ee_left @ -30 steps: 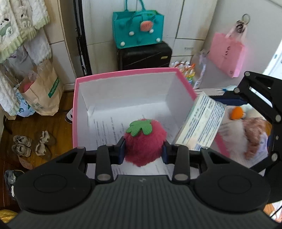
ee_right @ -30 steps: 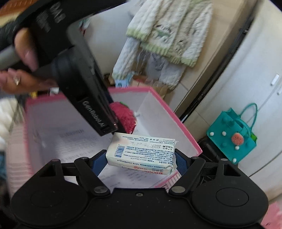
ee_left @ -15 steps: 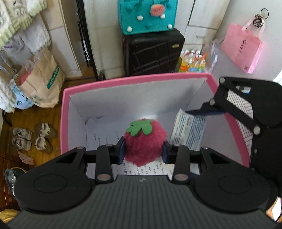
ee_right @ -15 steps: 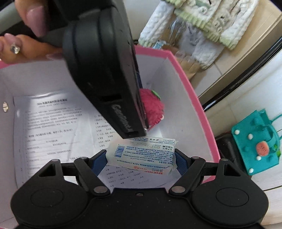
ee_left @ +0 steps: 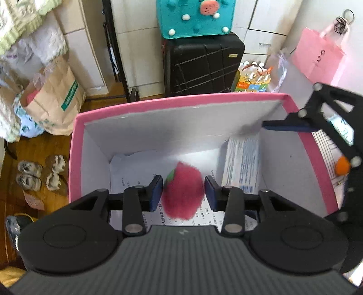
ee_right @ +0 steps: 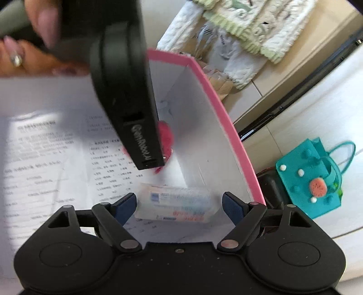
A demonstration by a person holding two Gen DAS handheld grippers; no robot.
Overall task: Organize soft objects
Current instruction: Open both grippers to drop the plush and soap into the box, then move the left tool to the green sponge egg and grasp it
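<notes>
A pink-rimmed white box (ee_left: 181, 99) lined with printed paper fills both views; its rim also shows in the right wrist view (ee_right: 217, 102). My left gripper (ee_left: 183, 190) is open over the box, and the fluffy red strawberry toy (ee_left: 182, 190) drops blurred between its spread pads. My right gripper (ee_right: 179, 205) is open, and the white tissue pack (ee_right: 175, 204) falls blurred between its fingers near the box's right wall. The pack also shows in the left wrist view (ee_left: 241, 168). The strawberry (ee_right: 165, 136) is partly hidden behind the left gripper's body in the right wrist view.
A black suitcase (ee_left: 202, 68) with a teal felt bag (ee_left: 195, 15) on it stands behind the box. A brown paper bag (ee_left: 54, 97) and slippers (ee_left: 40, 174) lie on the floor to the left. A pink bag (ee_left: 317, 56) hangs at right. Knit clothes (ee_right: 249, 27) hang nearby.
Both grippers moved lower over the box and opened. The strawberry toy left the left gripper's pads and the tissue pack left the right gripper's pads; both are dropping into the box.
</notes>
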